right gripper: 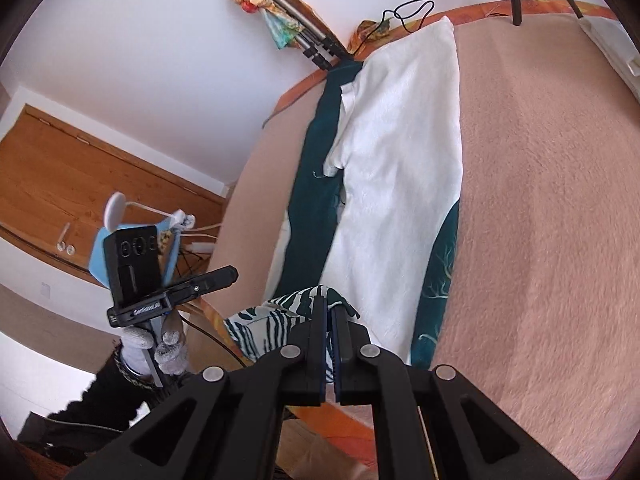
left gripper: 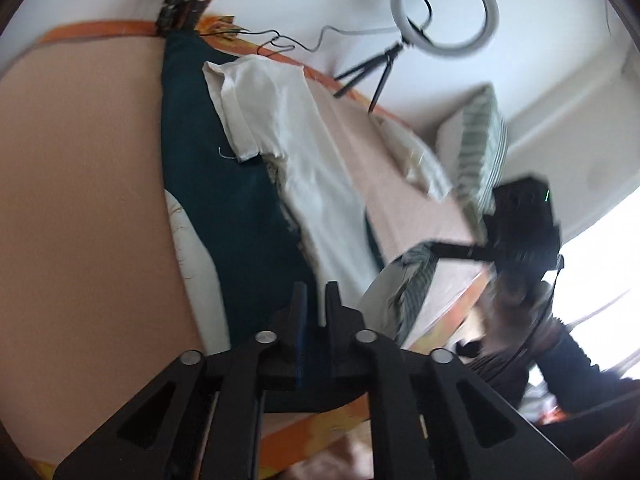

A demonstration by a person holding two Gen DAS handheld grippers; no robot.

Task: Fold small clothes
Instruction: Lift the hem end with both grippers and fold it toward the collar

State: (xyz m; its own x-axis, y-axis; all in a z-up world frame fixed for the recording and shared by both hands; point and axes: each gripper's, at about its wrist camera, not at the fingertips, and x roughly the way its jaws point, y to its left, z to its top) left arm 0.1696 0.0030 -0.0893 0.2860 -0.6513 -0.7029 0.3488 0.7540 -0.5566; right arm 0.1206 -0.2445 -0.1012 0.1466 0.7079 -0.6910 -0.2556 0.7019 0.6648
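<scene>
A small white and dark-green striped garment [right gripper: 276, 324] hangs from my right gripper [right gripper: 329, 312], whose jaws are shut on its edge; it also shows in the left wrist view [left gripper: 404, 284], held up by the right gripper [left gripper: 440, 249] above the bed's edge. A white shirt [left gripper: 304, 152] lies flat on a dark teal cloth [left gripper: 224, 192] on the pink bed cover [left gripper: 80, 200]. The shirt [right gripper: 400, 168] and teal cloth [right gripper: 316, 184] show ahead of the right gripper. My left gripper [left gripper: 316, 296] is nearly shut with nothing seen between its fingers, over the teal cloth's near end.
A ring light [left gripper: 446, 8] on a tripod stands at the bed's far side, with a striped pillow [left gripper: 482, 148] beside it. Black cables [right gripper: 408, 8] and a folded tripod [right gripper: 292, 28] lie at the bed's far edge. A wooden door [right gripper: 80, 184] is at left.
</scene>
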